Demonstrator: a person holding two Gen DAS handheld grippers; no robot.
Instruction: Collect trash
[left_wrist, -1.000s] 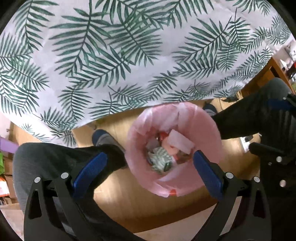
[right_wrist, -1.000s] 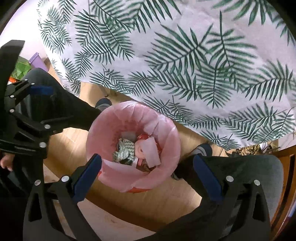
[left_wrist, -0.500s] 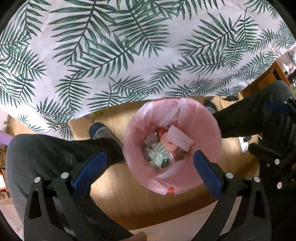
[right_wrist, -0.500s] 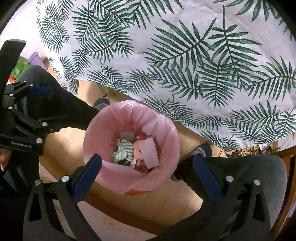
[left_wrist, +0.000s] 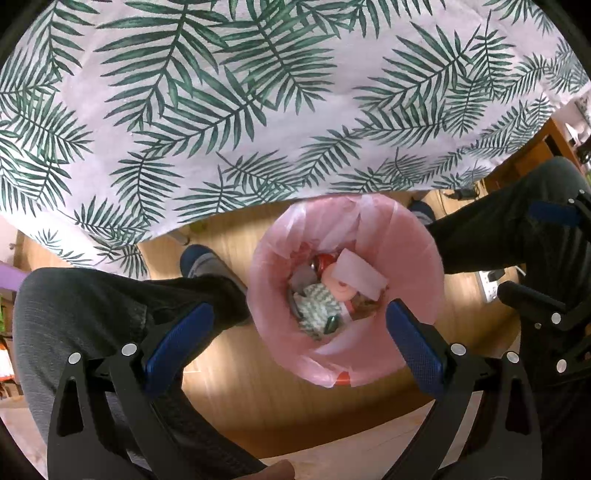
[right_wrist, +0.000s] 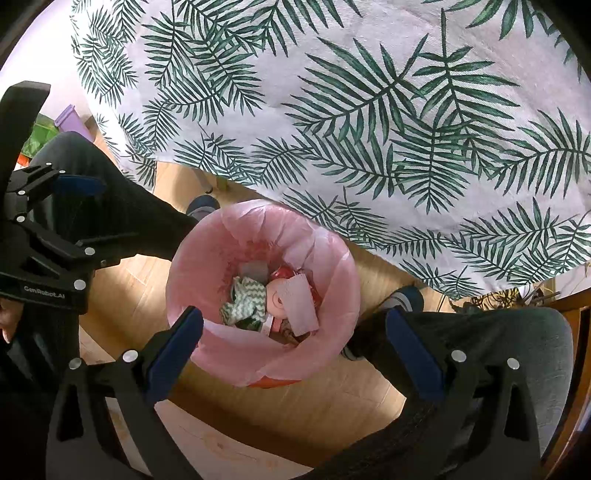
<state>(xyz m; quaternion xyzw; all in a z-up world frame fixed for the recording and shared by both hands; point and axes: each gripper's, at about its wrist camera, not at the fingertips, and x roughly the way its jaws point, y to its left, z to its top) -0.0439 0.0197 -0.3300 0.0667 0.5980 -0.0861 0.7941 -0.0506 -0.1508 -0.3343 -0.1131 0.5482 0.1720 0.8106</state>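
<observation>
A trash bin with a pink liner (left_wrist: 410, 240) (right_wrist: 207, 254) stands on the wooden floor below both grippers. Inside lie a white card (left_wrist: 360, 275) (right_wrist: 301, 302), a green zigzag wrapper (left_wrist: 317, 308) (right_wrist: 251, 295), a pink round piece (left_wrist: 338, 288) and a red item (left_wrist: 325, 262). My left gripper (left_wrist: 295, 321) hangs open above the bin, nothing between its blue pads. My right gripper (right_wrist: 295, 321) is open too, high over the bin and holding nothing. The left gripper (right_wrist: 55, 184) shows at the left edge of the right wrist view.
A table under a palm-leaf cloth (left_wrist: 258, 92) (right_wrist: 369, 92) fills the upper half of both views, its edge just beyond the bin. A person's legs in grey trousers (left_wrist: 92, 306) (right_wrist: 498, 332) and shoes (left_wrist: 203, 262) flank the bin on the floor (left_wrist: 258, 398).
The view from both grippers has shifted slightly, showing more tablecloth and the bin a little lower and nearer the centre. Both grippers stay open and the bin's contents look the same.
</observation>
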